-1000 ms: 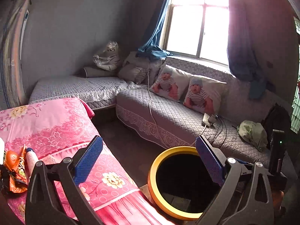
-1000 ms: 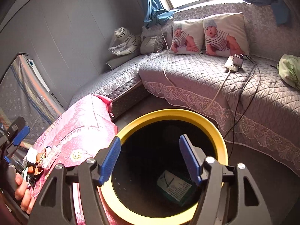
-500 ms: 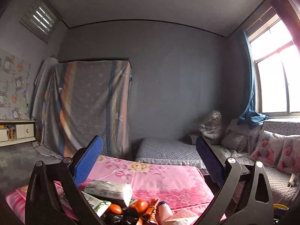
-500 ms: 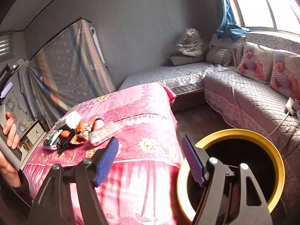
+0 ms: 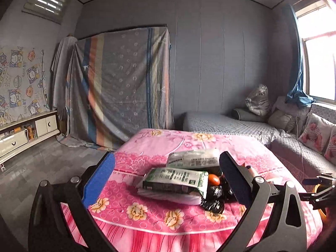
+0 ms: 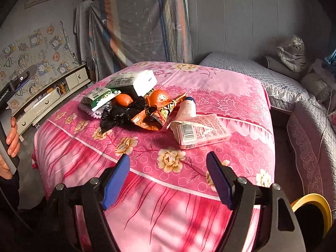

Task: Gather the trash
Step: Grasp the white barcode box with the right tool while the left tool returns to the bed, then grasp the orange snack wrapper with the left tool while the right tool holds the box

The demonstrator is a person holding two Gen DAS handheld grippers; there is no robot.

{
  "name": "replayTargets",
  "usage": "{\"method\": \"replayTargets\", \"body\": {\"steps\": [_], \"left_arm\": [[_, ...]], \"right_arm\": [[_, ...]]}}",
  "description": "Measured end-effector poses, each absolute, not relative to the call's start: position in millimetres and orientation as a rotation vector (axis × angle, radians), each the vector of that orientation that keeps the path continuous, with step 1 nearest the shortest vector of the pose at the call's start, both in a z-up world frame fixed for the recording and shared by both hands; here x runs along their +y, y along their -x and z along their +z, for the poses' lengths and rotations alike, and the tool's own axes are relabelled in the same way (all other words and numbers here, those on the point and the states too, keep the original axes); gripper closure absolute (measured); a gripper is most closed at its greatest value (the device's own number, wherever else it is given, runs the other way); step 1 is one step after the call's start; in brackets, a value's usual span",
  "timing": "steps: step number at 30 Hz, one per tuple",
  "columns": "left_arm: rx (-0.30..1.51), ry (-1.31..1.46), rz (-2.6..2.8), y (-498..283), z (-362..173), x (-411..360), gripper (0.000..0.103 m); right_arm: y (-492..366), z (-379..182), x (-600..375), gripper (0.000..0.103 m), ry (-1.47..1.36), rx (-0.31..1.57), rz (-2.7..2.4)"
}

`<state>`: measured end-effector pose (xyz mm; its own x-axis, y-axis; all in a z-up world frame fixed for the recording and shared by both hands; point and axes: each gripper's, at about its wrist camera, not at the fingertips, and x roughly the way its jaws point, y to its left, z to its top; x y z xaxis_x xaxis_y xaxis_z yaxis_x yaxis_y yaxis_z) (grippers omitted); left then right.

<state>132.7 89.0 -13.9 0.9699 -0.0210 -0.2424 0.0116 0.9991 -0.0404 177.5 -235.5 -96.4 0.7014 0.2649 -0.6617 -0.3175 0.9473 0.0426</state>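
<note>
A pile of trash lies on the pink flowered table cover (image 6: 189,178): a pink carton (image 6: 201,131), a small white bottle (image 6: 188,106), an orange wrapper (image 6: 156,116), two oranges (image 6: 158,97), a black bag (image 6: 122,113), a green-white pack (image 6: 99,98) and a white pack (image 6: 136,79). My right gripper (image 6: 168,177) is open and empty, short of the carton. My left gripper (image 5: 167,177) is open and empty, with the green-white pack (image 5: 175,179) between its fingers in view. The yellow-rimmed bin (image 6: 315,208) shows at lower right.
A grey quilted sofa (image 5: 241,124) with cushions runs along the right wall. A striped sheet covers something tall (image 5: 119,84) at the back. A white low cabinet (image 5: 23,134) stands at the left. The floor is grey tile.
Both grippers have swung away from the bin and the sofa toward the pink table. The trash pile is now in front of both. Both stay open.
</note>
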Motion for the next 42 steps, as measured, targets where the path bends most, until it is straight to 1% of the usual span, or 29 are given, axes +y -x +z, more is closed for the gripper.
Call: {"method": "replayTargets", "body": {"steps": [7, 10, 13, 16, 20, 21, 22, 24, 30, 36, 42], "left_arm": [[0.452, 0.097, -0.101, -155, -56, 101, 0.008], [0.497, 0.131, -0.151, -163, -64, 94, 0.008], [0.501, 0.115, -0.16, -167, -67, 83, 0.008], [0.503, 0.069, -0.145, -172, -70, 74, 0.008], [0.513, -0.001, -0.132, -173, -72, 63, 0.008], [0.515, -0.019, -0.129, -173, -73, 60, 0.008], [0.518, -0.035, -0.125, -174, -73, 57, 0.008], [0.526, -0.052, -0.128, -176, -74, 52, 0.008], [0.543, -0.089, -0.178, -181, -72, 31, 0.008], [0.573, -0.159, -0.303, -196, -68, -11, 0.008], [0.6, -0.169, -0.395, -217, -67, -50, 0.008]], "right_arm": [[-227, -118, -219, 0.032, 0.239, 0.811, 0.164], [-243, -121, -215, 0.032, 0.241, 0.833, 0.112], [-259, -129, -208, 0.033, 0.254, 0.859, 0.089], [-275, -138, -207, 0.045, 0.262, 0.881, 0.057], [-289, -149, -216, 0.054, 0.217, 0.913, 0.041], [-289, -149, -218, 0.066, 0.211, 0.908, 0.038], [-289, -147, -219, 0.071, 0.203, 0.898, 0.042], [-285, -142, -222, 0.073, 0.194, 0.872, 0.033], [-258, -120, -245, 0.074, 0.095, 0.817, 0.059], [-213, -95, -277, 0.074, -0.04, 0.768, 0.102], [-171, -95, -301, 0.074, -0.123, 0.755, 0.117]]}}
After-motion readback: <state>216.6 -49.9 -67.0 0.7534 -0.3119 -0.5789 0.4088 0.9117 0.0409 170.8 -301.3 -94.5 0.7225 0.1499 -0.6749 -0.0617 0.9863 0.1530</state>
